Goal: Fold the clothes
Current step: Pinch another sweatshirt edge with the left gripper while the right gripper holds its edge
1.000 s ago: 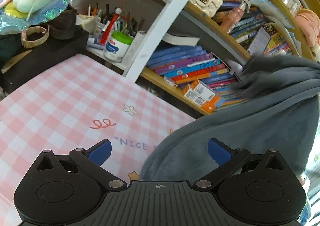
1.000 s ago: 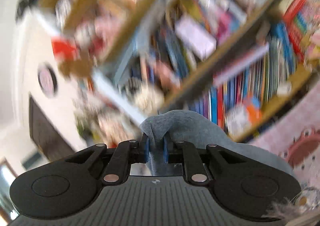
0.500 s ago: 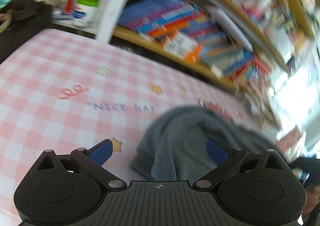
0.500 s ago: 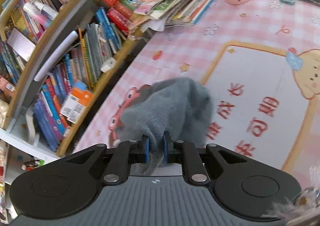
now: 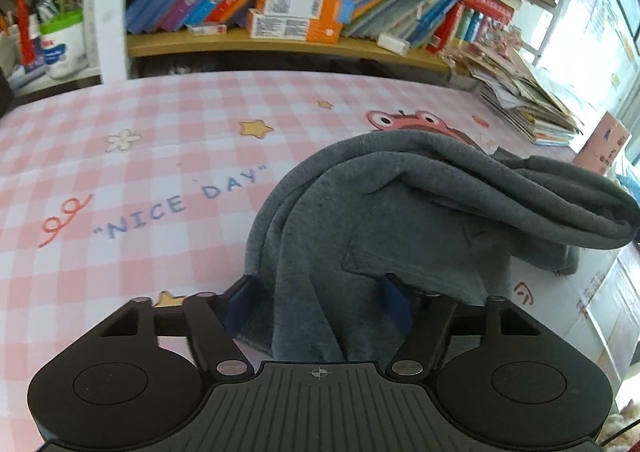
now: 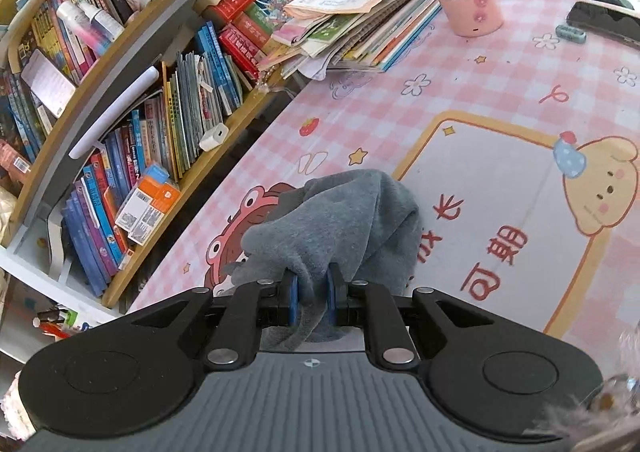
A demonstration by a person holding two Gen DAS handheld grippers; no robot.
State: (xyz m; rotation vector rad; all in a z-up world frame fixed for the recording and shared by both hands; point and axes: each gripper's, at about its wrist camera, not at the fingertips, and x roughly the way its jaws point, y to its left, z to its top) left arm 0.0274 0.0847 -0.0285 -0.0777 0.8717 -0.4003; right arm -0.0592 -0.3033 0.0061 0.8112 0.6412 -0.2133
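The grey garment (image 5: 404, 211) lies bunched on the pink checked table cover (image 5: 132, 155) before the bookshelf (image 5: 280, 43). My right gripper (image 6: 312, 294) pinches a fold. My left gripper (image 5: 318, 302) has been closing, cloth between its jaws, grip unclear.

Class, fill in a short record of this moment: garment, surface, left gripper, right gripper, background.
garment: grey garment, bunched in a heap
surface: pink checked tablecloth printed "NICE DAY"
left gripper: jaws have just been closing, a fold of the cloth between them
right gripper: shut on the garment
background: bookshelf crowded with books
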